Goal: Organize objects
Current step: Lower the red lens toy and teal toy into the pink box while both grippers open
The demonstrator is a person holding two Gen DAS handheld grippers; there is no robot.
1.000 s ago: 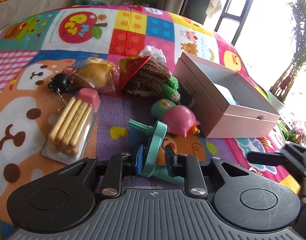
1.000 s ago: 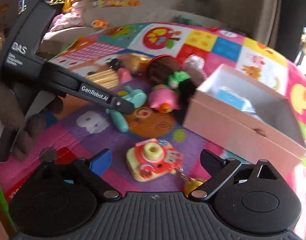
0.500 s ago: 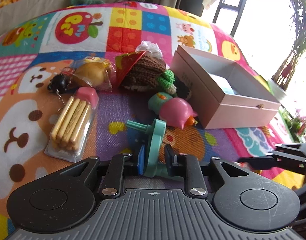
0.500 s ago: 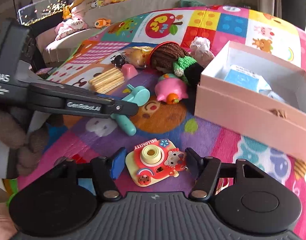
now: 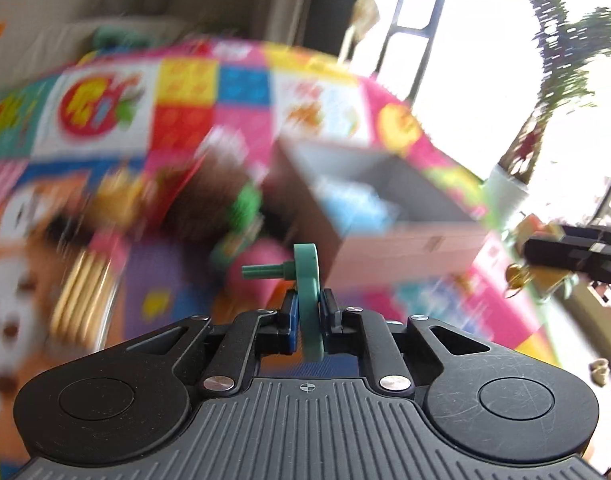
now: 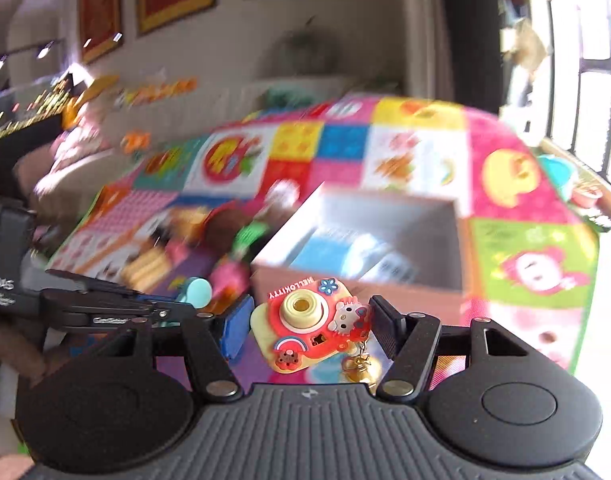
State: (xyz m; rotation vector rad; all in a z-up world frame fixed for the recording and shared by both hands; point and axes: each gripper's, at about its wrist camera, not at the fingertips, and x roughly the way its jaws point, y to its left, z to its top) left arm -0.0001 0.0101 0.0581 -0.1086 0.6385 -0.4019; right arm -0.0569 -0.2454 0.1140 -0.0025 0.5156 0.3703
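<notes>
My left gripper [image 5: 308,312] is shut on a teal plastic toy [image 5: 305,280] and holds it in the air above the mat. My right gripper [image 6: 311,328] is shut on a red and yellow Hello Kitty toy camera [image 6: 309,326] with a small gold bell [image 6: 359,368] hanging from it, lifted in front of the pink open box [image 6: 369,280]. The box [image 5: 385,216] holds a light blue packet [image 6: 345,252]. The left gripper also shows in the right wrist view [image 6: 157,310], low at the left.
The colourful play mat [image 6: 525,272] carries a blurred pile: a brown knitted toy [image 5: 209,196], a pink toy [image 5: 261,264], a stick biscuit pack [image 5: 81,288]. A window and a plant [image 5: 553,92] lie to the right.
Both grippers have lifted off the mat. The right gripper has closed on the toy camera and raised it toward the box. The left has raised the teal toy.
</notes>
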